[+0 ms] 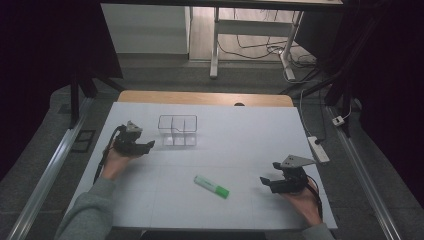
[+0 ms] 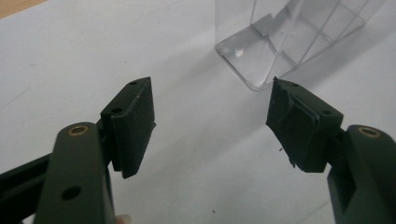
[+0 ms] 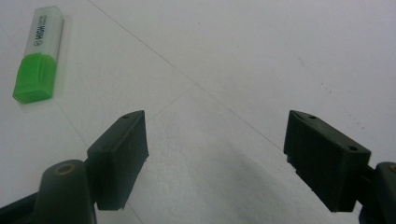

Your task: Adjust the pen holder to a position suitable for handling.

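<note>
Right gripper view puts the highlighter [image 3: 38, 55] flat on the table, well ahead and left of the right gripper's [image 3: 217, 161] wide, empty jaws; swing left and straddle its narrow width; the left gripper [image 2: 212, 123], open and empty, faces the organiser [image 2: 289, 39].

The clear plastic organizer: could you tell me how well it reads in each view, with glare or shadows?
High view: the clear plastic organizer is faint, dark surroundings, evenly lit white table. Left gripper view: sharper, a bright glint on its base, soft shadow beside it. Right gripper view: green highlighter crisp, a broad shadow between the open jaws.
</note>
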Action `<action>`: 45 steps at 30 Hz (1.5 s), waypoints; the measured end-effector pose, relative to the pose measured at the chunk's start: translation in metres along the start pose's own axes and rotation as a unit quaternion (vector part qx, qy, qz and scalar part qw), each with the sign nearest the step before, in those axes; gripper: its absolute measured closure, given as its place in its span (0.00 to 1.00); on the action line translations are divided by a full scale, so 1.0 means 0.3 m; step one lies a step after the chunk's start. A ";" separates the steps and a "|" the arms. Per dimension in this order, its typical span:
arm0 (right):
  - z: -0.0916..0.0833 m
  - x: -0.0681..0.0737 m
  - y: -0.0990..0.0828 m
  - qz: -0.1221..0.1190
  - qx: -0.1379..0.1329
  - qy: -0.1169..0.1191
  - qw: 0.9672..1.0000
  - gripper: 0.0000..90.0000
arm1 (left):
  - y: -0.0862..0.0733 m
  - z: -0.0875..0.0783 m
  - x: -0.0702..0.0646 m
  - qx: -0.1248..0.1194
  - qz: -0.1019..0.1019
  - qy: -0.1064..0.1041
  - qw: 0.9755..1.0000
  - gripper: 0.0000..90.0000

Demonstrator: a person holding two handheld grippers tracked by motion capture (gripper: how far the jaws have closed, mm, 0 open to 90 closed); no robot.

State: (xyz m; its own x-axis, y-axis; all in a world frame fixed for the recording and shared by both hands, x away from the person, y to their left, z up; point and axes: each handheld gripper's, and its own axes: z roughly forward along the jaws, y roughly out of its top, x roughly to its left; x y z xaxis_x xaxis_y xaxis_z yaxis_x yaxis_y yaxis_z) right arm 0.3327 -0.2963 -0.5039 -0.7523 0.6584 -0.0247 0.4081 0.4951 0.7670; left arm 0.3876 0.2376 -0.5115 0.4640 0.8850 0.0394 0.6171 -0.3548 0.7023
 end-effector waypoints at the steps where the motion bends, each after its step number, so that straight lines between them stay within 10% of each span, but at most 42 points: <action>1: 0.000 0.000 0.000 0.000 0.000 0.000 1.000 0.23 | 0.001 0.005 0.001 -0.001 -0.001 0.000 1.000 0.37; 14: 0.002 -0.001 -0.001 0.000 0.002 -0.004 1.000 0.23 | 0.026 0.058 0.018 0.001 0.003 0.002 1.000 0.54; 23: 0.003 -0.001 -0.002 0.000 0.003 -0.005 1.000 0.23 | 0.038 0.087 0.020 -0.007 0.000 -0.013 1.000 0.99; 45: 0.001 -0.003 -0.002 0.000 0.006 -0.008 1.000 0.24 | 0.072 0.146 -0.008 -0.001 0.010 -0.035 0.999 0.99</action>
State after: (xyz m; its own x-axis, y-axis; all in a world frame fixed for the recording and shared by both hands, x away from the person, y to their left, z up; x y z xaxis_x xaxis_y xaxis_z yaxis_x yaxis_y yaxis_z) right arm 0.3333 -0.2969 -0.5047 -0.7439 0.6674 -0.0350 0.4142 0.5015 0.7596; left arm 0.4276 0.2148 -0.5276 0.5199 0.8542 0.0030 0.6064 -0.3715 0.7031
